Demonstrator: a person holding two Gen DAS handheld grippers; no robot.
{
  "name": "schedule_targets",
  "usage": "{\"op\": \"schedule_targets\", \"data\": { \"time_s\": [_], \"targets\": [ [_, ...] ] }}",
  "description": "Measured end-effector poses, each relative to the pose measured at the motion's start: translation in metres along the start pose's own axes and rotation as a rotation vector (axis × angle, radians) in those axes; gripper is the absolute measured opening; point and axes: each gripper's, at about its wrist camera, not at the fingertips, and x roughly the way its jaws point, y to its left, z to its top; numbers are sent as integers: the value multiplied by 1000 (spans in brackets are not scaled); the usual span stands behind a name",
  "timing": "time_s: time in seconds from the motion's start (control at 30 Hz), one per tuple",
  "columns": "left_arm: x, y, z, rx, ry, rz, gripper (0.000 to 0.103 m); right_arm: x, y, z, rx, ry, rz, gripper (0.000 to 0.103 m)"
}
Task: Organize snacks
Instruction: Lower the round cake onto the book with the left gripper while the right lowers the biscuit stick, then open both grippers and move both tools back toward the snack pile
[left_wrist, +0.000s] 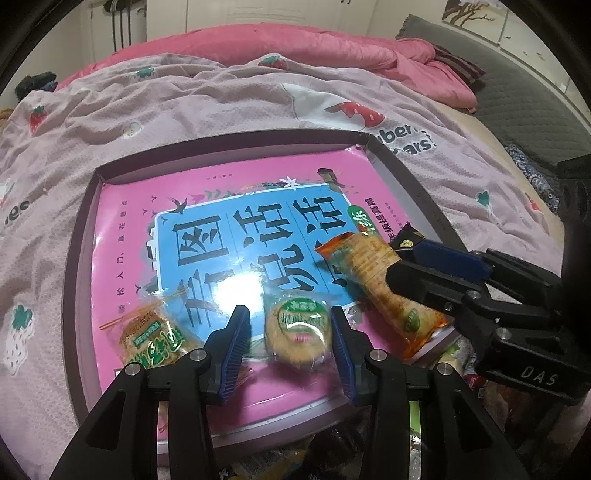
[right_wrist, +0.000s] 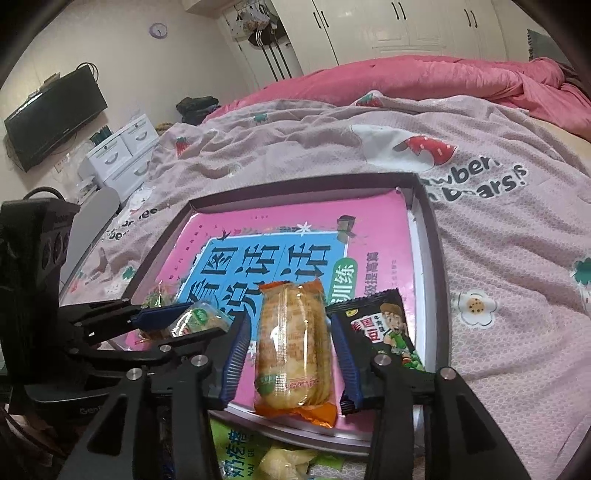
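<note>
A shallow box tray (left_wrist: 229, 147) with a pink and blue book in it lies on the bed. My left gripper (left_wrist: 291, 328) is open, its blue fingers on either side of a round green-label cookie pack (left_wrist: 297, 330) that rests on the book. A second similar cookie pack (left_wrist: 155, 339) lies to its left. My right gripper (right_wrist: 291, 339) is open around a long orange cracker pack (right_wrist: 293, 347) that lies on the book. A black snack packet (right_wrist: 384, 325) lies just right of it.
More snack bags (right_wrist: 240, 458) lie below the tray's near edge. A pink strawberry-print blanket (right_wrist: 369, 147) covers the bed, with a pink quilt (right_wrist: 406, 77) behind. White drawers (right_wrist: 122, 155) and a wall TV (right_wrist: 55, 118) stand at the far left.
</note>
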Motion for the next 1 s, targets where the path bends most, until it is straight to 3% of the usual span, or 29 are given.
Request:
{"op": "schedule_targets", "data": {
  "time_s": [0.13, 0.5, 0.87, 1.0],
  "targets": [
    [-3, 1, 1, -3, -10, 1, 46, -3, -3, 1, 15, -6, 0, 46],
    [-20, 3, 6, -23, -40, -8, 60, -17, -5, 6, 31, -53, 11, 53],
    [-54, 18, 11, -68, -91, -11, 62, -38, -4, 11, 38, -133, 31, 61],
    [-66, 21, 11, -69, -116, 0, 75, -48, 0, 11, 24, -162, 24, 64]
  ]
}}
